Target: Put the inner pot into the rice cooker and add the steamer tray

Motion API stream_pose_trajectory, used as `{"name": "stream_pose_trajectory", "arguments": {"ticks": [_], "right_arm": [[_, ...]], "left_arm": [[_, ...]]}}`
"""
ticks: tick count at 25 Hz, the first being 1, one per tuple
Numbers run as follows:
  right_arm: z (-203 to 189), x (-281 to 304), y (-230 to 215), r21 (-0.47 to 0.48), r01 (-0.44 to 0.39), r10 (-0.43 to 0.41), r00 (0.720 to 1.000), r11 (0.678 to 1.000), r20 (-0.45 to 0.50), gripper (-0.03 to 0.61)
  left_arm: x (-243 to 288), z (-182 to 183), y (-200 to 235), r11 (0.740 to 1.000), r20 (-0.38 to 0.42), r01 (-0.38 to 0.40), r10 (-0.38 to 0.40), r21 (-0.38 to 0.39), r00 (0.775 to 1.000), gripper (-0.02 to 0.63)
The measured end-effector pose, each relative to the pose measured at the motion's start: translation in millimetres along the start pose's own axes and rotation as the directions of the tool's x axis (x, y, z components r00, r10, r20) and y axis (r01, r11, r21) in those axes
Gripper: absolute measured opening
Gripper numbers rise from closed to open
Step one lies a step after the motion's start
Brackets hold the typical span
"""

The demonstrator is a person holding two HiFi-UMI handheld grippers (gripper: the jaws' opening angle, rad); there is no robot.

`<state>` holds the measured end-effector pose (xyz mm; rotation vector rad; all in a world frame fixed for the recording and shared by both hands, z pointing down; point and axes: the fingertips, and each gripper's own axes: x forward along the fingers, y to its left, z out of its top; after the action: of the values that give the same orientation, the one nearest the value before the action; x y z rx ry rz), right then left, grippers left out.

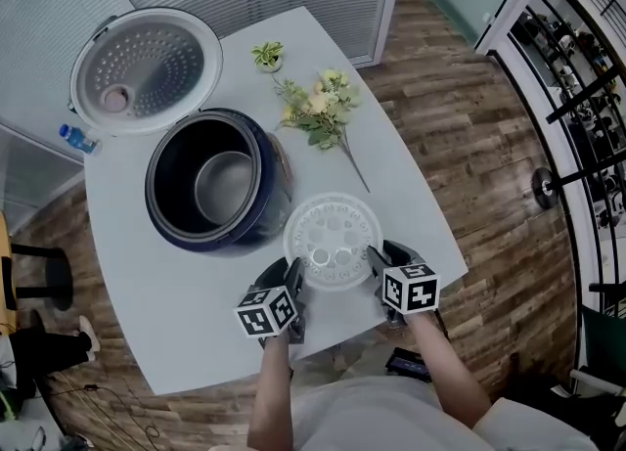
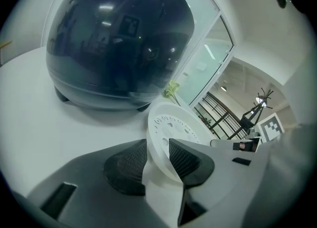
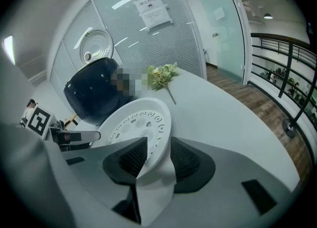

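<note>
The white perforated steamer tray lies on the table just right of the dark blue rice cooker. The grey inner pot sits inside the cooker, whose lid stands open behind. My left gripper straddles the tray's near-left rim and my right gripper its near-right rim. On both, the jaws stand apart with the rim between the pads, and a gap shows beside the rim.
A flower sprig and a small potted plant lie behind the tray. A blue-capped bottle stands at the table's left edge. The table's near edge is just behind my grippers.
</note>
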<state>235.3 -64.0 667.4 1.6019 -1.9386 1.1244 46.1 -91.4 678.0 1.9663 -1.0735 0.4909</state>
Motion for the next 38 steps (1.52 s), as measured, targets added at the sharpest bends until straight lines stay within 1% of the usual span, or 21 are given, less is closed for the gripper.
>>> {"name": "stream_pose_trajectory", "arguments": {"ticks": [2, 3, 7, 12, 18, 22, 26, 27, 31, 38], "right_arm": [[-1, 1, 0, 0.006, -0.004, 0.004, 1.000, 1.000, -0.001, 0.146], [-2, 1, 0, 0.007, -0.013, 0.013, 1.000, 1.000, 0.000, 0.134], [-3, 1, 0, 0.009, -0.043, 0.043, 0.999, 0.999, 0.000, 0.126], [-1, -1, -1, 0.010, -0.044, 0.044, 0.999, 0.999, -0.007, 0.126], [5, -9, -4, 0.038, -0.055, 0.055, 0.998, 0.998, 0.011, 0.121], [11, -19, -8, 0.078, -0.080, 0.077, 0.996, 0.994, 0.038, 0.118], [22, -27, -15, 0.142, -0.111, 0.099, 0.992, 0.984, 0.084, 0.106], [26, -29, -16, 0.146, -0.114, 0.100, 0.990, 0.983, 0.094, 0.103], [38, -39, -20, 0.110, -0.095, 0.081, 0.988, 0.989, 0.129, 0.101], [57, -56, -22, 0.109, -0.091, 0.070, 0.981, 0.990, 0.180, 0.098]], "left_arm": [[1, 1, 1, 1.000, 0.007, -0.008, 0.008, 0.000, 1.000, 0.138], [1, 1, 1, 1.000, 0.009, -0.009, 0.009, 0.001, 1.000, 0.138], [3, -1, -1, 1.000, 0.010, -0.004, 0.004, 0.005, 1.000, 0.106], [2, 1, -5, 1.000, -0.003, 0.007, -0.007, 0.001, 1.000, 0.101], [-1, 9, -14, 1.000, 0.003, 0.017, -0.017, 0.021, 1.000, 0.101], [-2, 16, -25, 0.999, 0.010, 0.032, -0.032, 0.040, 0.999, 0.101], [-1, 27, -37, 0.997, 0.020, 0.045, -0.047, 0.063, 0.999, 0.101], [-1, 30, -40, 0.996, 0.022, 0.049, -0.051, 0.069, 0.998, 0.101], [-2, 40, -52, 0.993, 0.026, 0.065, -0.068, 0.099, 0.997, 0.098], [-5, 56, -68, 0.988, 0.048, 0.088, -0.094, 0.125, 0.994, 0.098]]}}
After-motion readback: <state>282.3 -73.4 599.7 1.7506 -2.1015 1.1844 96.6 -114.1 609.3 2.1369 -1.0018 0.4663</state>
